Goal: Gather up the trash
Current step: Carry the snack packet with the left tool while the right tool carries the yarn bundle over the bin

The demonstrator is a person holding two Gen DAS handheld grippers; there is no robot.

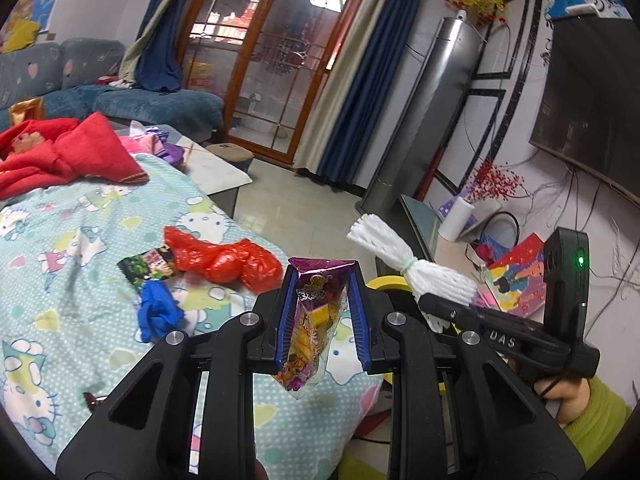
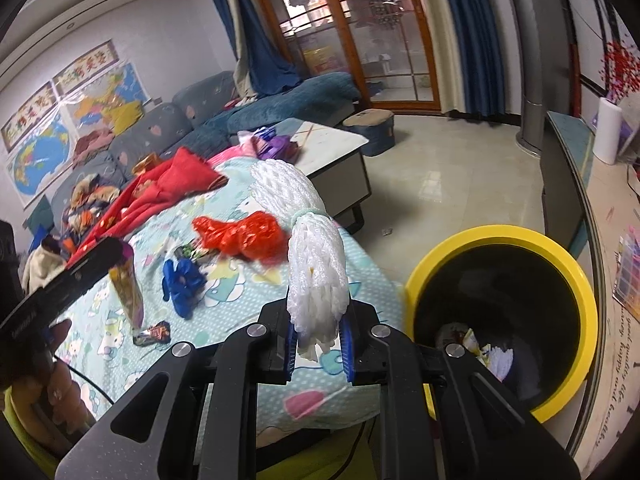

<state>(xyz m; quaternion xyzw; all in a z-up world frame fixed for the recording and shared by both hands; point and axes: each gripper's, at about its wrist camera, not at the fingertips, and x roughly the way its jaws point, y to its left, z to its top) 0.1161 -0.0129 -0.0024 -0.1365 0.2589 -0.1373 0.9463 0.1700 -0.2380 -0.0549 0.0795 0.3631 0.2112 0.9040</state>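
The left gripper (image 1: 322, 312) clamps a purple snack wrapper (image 1: 316, 320), its print unreadable; the right gripper (image 2: 320, 344), marked "DAS", clamps white foam netting (image 2: 316, 276) at the frame's centre.

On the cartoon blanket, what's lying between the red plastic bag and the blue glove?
In the left wrist view, a green snack wrapper lies between the red plastic bag and the blue glove, touching the bag's near end.

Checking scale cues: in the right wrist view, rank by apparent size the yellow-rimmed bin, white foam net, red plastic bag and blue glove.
1. yellow-rimmed bin
2. white foam net, inflated by nearness to the camera
3. red plastic bag
4. blue glove, close to the bag, so unsure
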